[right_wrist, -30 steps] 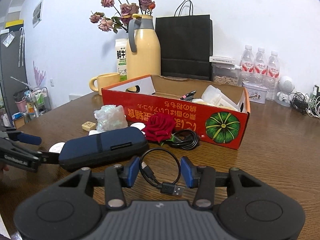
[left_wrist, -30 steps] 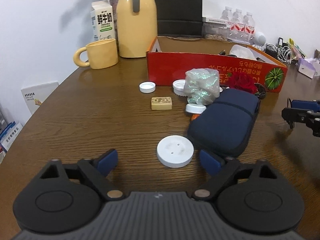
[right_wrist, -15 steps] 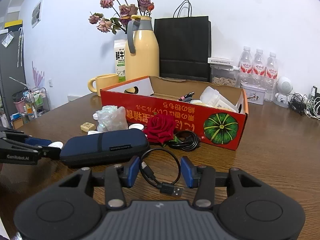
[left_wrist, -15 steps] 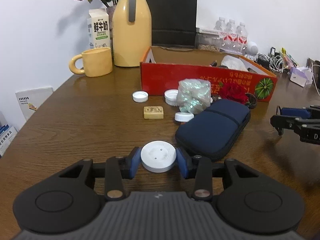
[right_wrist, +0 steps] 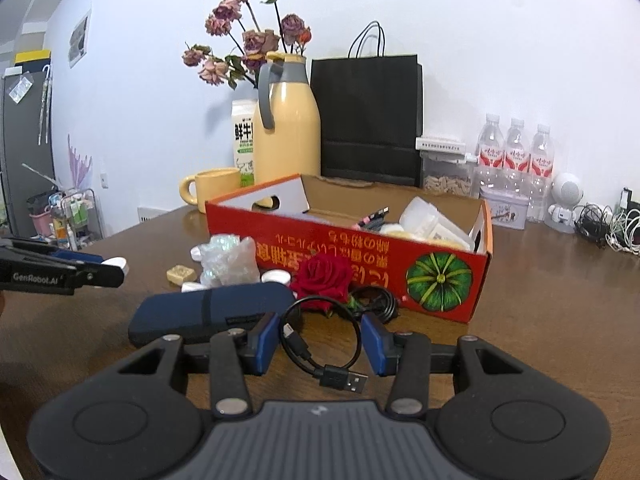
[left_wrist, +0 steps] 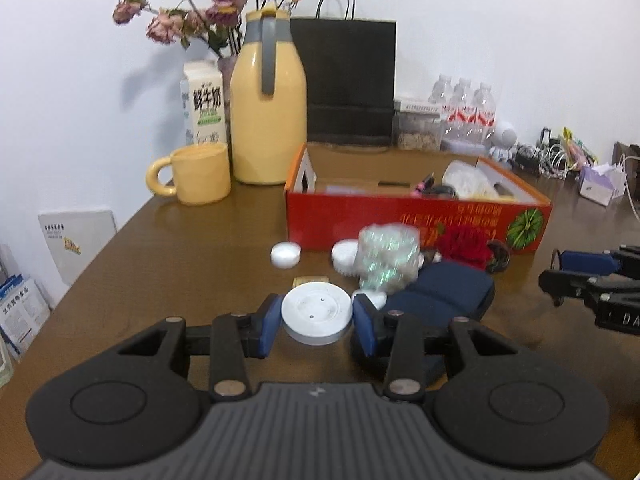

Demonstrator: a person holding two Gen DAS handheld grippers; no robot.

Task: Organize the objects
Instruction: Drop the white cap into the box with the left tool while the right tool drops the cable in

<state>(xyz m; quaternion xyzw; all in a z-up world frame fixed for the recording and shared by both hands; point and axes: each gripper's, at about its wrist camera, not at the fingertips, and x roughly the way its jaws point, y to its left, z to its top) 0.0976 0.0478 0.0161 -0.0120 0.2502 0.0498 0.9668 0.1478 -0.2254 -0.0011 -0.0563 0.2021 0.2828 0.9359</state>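
My left gripper (left_wrist: 316, 318) is shut on a white round disc (left_wrist: 317, 312), which it holds flat above the brown table (left_wrist: 180, 264). The right wrist view shows the same gripper (right_wrist: 108, 270) at the far left with the disc (right_wrist: 116, 263) at its tips. My right gripper (right_wrist: 320, 340) is shut on the loop of a black USB cable (right_wrist: 344, 378), and the plug sticks out toward the camera. Behind the cable lie a navy zip case (right_wrist: 208, 312) and a red rose (right_wrist: 324, 276). The open red cardboard box (right_wrist: 360, 256) stands further back with several items inside.
A crinkled plastic wrap (left_wrist: 386, 258), white caps (left_wrist: 285, 254), a tan block (right_wrist: 181, 272) and another black cable (right_wrist: 380, 300) lie in front of the box. A yellow mug (left_wrist: 200, 176), yellow jug (left_wrist: 268, 120), milk carton, black bag and water bottles (right_wrist: 516, 152) line the back.
The left jaws closed onto the white disc and lifted it off the table. The right gripper kept its grip on the cable and tipped up slightly.
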